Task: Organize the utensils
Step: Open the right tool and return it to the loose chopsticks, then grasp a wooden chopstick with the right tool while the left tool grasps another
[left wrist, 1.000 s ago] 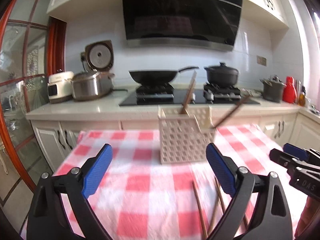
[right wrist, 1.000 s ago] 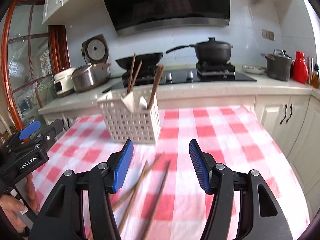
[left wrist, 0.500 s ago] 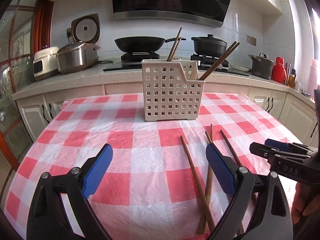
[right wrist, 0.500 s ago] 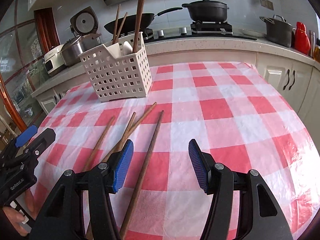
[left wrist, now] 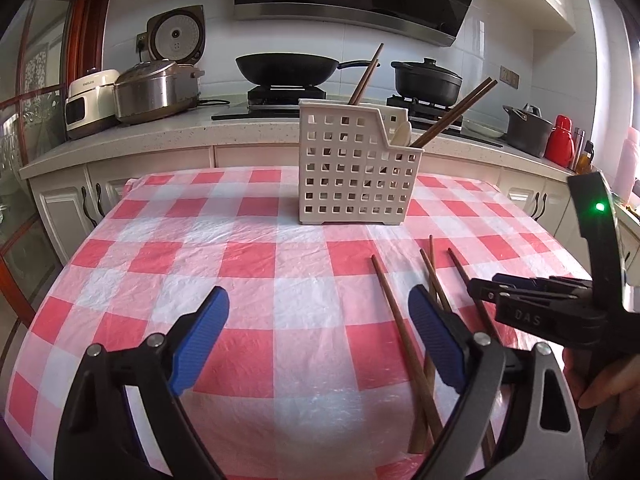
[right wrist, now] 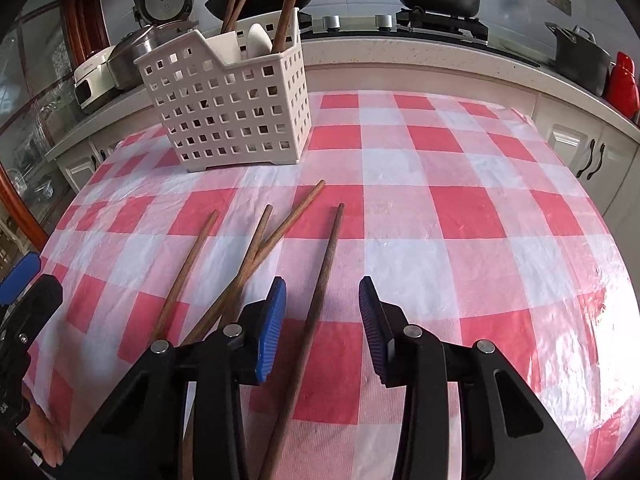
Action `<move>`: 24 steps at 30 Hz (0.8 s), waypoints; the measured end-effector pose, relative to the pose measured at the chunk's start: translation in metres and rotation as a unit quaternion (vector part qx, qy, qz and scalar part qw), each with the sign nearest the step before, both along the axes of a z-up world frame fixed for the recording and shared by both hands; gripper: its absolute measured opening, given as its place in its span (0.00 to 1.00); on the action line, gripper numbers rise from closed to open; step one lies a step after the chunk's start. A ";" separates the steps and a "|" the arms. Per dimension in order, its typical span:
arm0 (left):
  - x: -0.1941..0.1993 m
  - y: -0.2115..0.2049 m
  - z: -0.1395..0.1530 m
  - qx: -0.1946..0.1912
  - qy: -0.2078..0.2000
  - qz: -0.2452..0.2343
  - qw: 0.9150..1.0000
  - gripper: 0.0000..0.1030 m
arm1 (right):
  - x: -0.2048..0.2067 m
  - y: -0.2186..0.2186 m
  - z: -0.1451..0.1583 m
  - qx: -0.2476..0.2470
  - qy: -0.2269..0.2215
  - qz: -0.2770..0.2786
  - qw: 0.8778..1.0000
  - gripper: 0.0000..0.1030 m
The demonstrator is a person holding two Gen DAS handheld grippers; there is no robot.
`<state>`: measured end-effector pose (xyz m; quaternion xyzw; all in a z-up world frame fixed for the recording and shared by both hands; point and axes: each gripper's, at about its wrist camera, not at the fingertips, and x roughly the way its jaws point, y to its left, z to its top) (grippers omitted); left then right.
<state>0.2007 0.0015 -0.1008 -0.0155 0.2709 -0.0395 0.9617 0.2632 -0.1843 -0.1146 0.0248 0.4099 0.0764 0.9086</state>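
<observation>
A white perforated utensil basket (left wrist: 352, 172) (right wrist: 232, 108) stands on the red-checked tablecloth (left wrist: 256, 256) (right wrist: 460, 208) and holds several wooden chopsticks and a white spoon (right wrist: 258, 42). Several loose wooden chopsticks (left wrist: 400, 328) (right wrist: 256, 252) lie on the cloth. My right gripper (right wrist: 322, 300) is open, low over the cloth, straddling the rightmost chopstick (right wrist: 316, 308); it also shows in the left wrist view (left wrist: 532, 304). My left gripper (left wrist: 318, 316) is open and empty, left of the loose chopsticks.
Behind the table a counter (left wrist: 160, 136) carries a rice cooker (left wrist: 156, 92), a wok (left wrist: 286, 68), black pots (left wrist: 426, 80) and a red bottle (left wrist: 560, 140). White cabinets (right wrist: 580, 148) stand below. The table's edges lie close on the left and right.
Both grippers have tilted down and moved lower toward the table. The right gripper has come forward over the loose chopsticks, with one now lying between its fingers.
</observation>
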 end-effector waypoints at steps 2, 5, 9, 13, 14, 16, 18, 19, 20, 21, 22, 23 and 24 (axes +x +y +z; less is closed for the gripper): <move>0.000 0.001 0.000 0.001 0.001 -0.001 1.000 0.83 | 0.008 0.003 -0.002 -0.007 0.004 -0.004 1.000 0.32; 0.000 0.001 -0.001 0.006 0.000 -0.001 1.000 0.82 | 0.018 0.004 -0.005 -0.011 0.013 -0.011 1.000 0.28; 0.003 0.002 -0.002 0.003 0.009 -0.006 1.000 0.79 | 0.027 0.006 -0.006 -0.026 0.016 -0.016 0.999 0.26; 0.012 0.000 -0.006 0.004 0.029 -0.009 1.000 0.77 | 0.029 0.013 -0.006 -0.052 0.015 -0.009 0.998 0.19; 0.014 0.000 -0.007 0.006 0.034 -0.009 0.999 0.76 | 0.028 0.013 -0.006 -0.052 0.015 -0.007 0.998 0.12; 0.018 -0.001 -0.010 0.007 0.045 -0.008 0.999 0.75 | 0.024 0.013 -0.006 -0.055 0.013 -0.004 0.998 0.08; 0.026 -0.002 -0.011 0.008 0.060 -0.008 0.998 0.72 | 0.020 0.008 -0.006 -0.043 0.014 -0.001 0.999 0.07; 0.030 -0.004 -0.011 0.008 0.066 -0.011 0.998 0.70 | 0.018 0.006 -0.006 -0.038 0.015 0.000 0.999 0.06; 0.034 -0.006 -0.011 0.008 0.071 -0.014 0.997 0.68 | 0.016 0.004 -0.005 -0.033 0.016 0.000 0.999 0.06; 0.039 -0.009 -0.011 0.008 0.076 -0.018 0.997 0.68 | 0.013 0.001 -0.005 -0.026 0.017 0.001 1.000 0.06; 0.042 -0.012 -0.011 0.009 0.079 -0.021 0.997 0.67 | 0.011 0.000 -0.005 -0.020 0.018 0.002 1.000 0.06; 0.046 -0.016 -0.012 0.010 0.082 -0.023 0.996 0.64 | 0.009 -0.002 -0.005 -0.015 0.018 0.004 1.000 0.06; 0.051 -0.022 -0.012 0.014 0.085 -0.027 0.996 0.62 | 0.007 -0.004 -0.004 -0.011 0.018 0.005 1.000 0.06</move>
